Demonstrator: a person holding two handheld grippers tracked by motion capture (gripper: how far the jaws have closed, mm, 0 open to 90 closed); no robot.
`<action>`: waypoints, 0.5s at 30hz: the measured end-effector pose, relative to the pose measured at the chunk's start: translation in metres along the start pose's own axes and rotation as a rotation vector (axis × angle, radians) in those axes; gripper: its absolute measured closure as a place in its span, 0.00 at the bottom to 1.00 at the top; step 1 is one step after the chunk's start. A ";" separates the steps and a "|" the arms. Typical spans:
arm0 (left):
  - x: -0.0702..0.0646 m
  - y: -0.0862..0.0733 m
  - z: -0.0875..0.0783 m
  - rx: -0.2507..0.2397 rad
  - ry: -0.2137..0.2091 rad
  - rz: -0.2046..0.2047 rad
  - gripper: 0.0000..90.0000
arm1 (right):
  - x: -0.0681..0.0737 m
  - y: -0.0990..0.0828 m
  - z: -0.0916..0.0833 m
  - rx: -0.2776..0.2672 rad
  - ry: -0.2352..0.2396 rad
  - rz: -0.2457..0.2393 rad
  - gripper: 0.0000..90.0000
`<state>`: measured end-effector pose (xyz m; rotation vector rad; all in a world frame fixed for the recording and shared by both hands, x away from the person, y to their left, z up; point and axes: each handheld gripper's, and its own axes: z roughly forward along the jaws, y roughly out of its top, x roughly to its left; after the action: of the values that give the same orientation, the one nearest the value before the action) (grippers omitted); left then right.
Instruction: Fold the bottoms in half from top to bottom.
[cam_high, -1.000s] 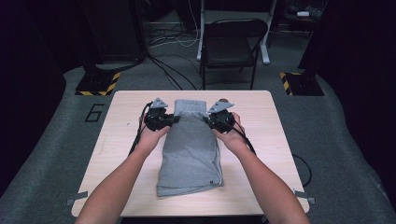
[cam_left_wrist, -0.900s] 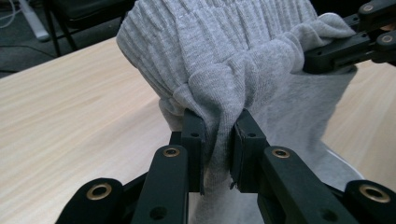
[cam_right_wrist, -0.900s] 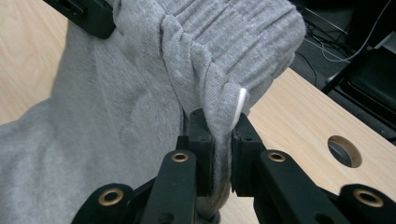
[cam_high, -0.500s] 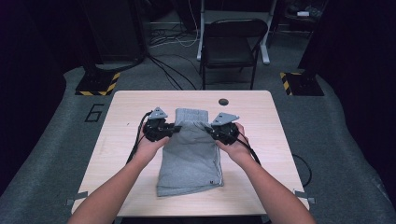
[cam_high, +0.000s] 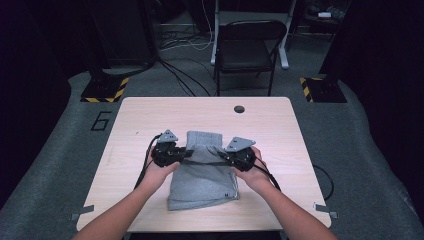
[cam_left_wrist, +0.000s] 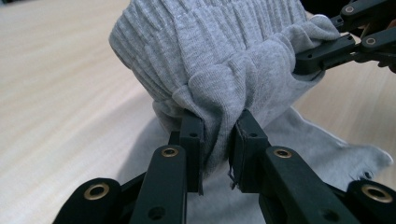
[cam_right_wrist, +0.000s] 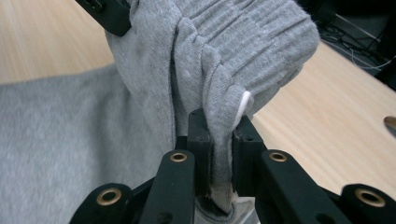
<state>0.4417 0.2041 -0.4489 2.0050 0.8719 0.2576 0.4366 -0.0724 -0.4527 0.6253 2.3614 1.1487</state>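
The left gripper (cam_left_wrist: 217, 140) has its jaws pinched tight on a bunched fold of the grey garment (cam_left_wrist: 219, 60), at the ribbed waistband. The right gripper (cam_right_wrist: 219, 135) is likewise clamped on a gathered fold of the same waistband, with a white strip showing at the pinch. In the high view the left gripper (cam_high: 186, 155) and the right gripper (cam_high: 223, 159) face each other across the garment (cam_high: 202, 182), holding its far end lifted off the table (cam_high: 150, 115) between them. The rest of the garment lies flat on the table, reaching toward the near edge, about midway between the left and right edges.
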 end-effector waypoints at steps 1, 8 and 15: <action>-0.001 -0.005 0.002 0.016 -0.002 -0.003 0.85 | 0.001 -0.001 0.000 0.001 0.000 0.011 0.90; -0.002 -0.031 0.016 0.069 -0.013 -0.042 0.84 | 0.014 -0.025 0.010 0.049 0.039 0.044 0.88; -0.007 -0.045 0.021 0.102 -0.032 -0.041 0.77 | 0.021 -0.038 0.016 0.079 0.082 0.098 0.77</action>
<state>0.4248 0.2009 -0.4958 2.0772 0.9215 0.1596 0.4212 -0.0722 -0.4965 0.7421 2.4798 1.1468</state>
